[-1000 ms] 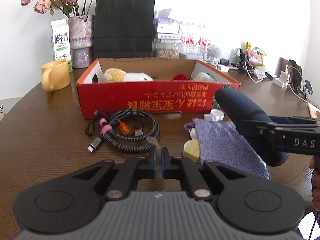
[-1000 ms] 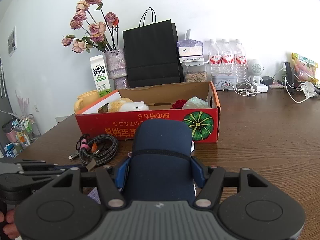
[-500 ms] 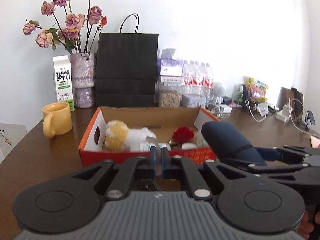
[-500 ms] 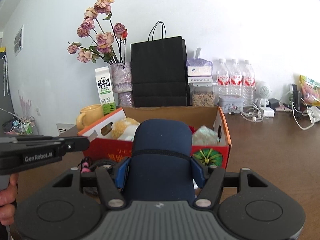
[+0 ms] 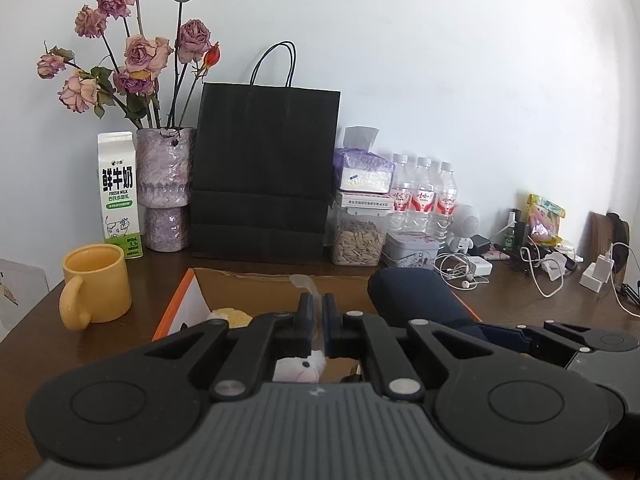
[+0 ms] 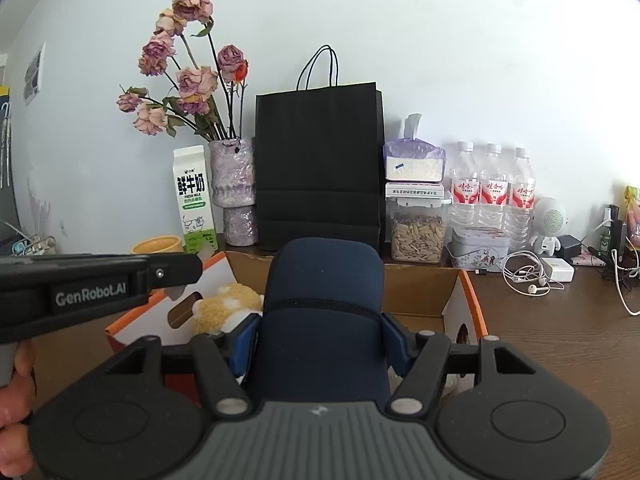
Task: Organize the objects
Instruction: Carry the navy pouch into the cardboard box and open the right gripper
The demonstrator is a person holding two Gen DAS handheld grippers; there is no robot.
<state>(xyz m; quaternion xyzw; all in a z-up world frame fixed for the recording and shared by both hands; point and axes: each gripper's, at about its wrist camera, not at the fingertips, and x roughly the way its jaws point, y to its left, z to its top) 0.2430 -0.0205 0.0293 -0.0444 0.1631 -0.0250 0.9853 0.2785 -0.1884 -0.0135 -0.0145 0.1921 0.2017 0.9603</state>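
Navy case point(image 6: 322, 320) clamped between right gripper point(image 6: 320, 340) fingers.

Straight ahead of the gripper, a black paper bag point(image 5: 265, 172) stands against the white wall. Left of it sits a mottled purple vase point(image 5: 165, 188) of dried roses point(image 5: 141, 56), then a milk carton point(image 5: 119, 194), and nearer, to the gripper's left, a yellow mug point(image 5: 96, 286). Right of the bag a clear jar of seeds point(image 5: 359, 236) carries a tissue pack point(image 5: 364, 170); three water bottles point(image 5: 424, 196), a small tin point(image 5: 412, 249), a white robot figure point(image 5: 466, 226) and tangled earphones point(image 5: 460, 270) follow.
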